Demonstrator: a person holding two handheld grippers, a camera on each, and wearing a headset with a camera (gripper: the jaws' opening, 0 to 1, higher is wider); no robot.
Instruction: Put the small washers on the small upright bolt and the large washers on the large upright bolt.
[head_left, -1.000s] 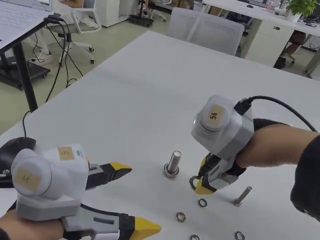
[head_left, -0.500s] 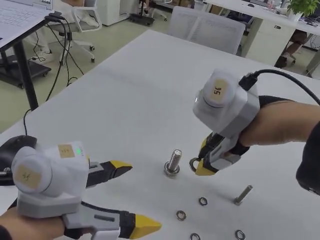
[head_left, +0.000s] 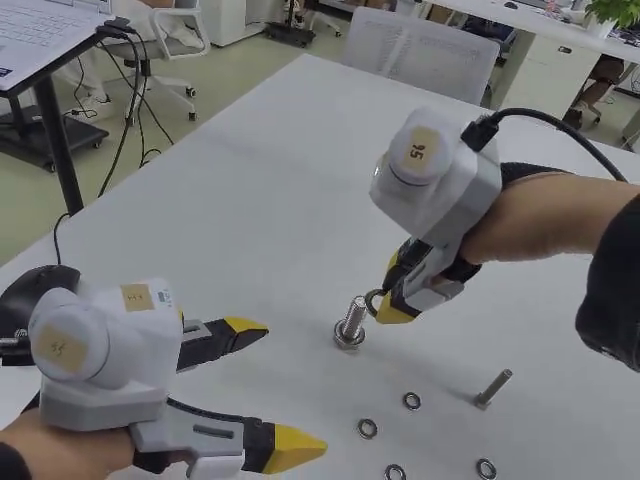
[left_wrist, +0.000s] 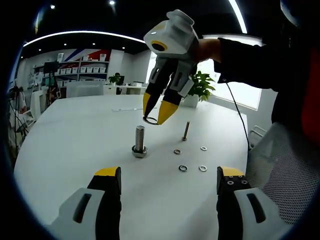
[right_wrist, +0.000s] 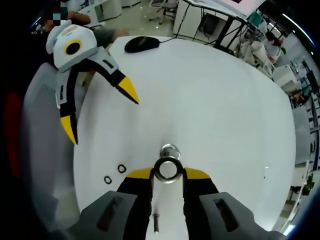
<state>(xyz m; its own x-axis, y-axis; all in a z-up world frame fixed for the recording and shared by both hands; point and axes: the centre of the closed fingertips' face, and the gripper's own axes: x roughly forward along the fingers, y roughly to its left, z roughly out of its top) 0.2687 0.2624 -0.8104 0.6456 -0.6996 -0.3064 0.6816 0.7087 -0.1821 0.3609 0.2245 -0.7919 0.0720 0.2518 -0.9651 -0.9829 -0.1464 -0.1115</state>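
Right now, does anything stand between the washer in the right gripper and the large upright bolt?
Nothing visible does. The right gripper holds the washer just above and slightly beside the top of the large bolt, with only open air between them. The loose washers lie apart on the table, nearer the person.

Looks like an open-plan office, with a white table (head_left: 250, 180), a grey mesh-backed chair (head_left: 425, 55) at its far end, a laptop (head_left: 35, 30) on a black-legged stand (head_left: 52, 140), a computer mouse (right_wrist: 141, 44), a potted plant (left_wrist: 204, 86) and more desks (head_left: 545, 50) beyond.
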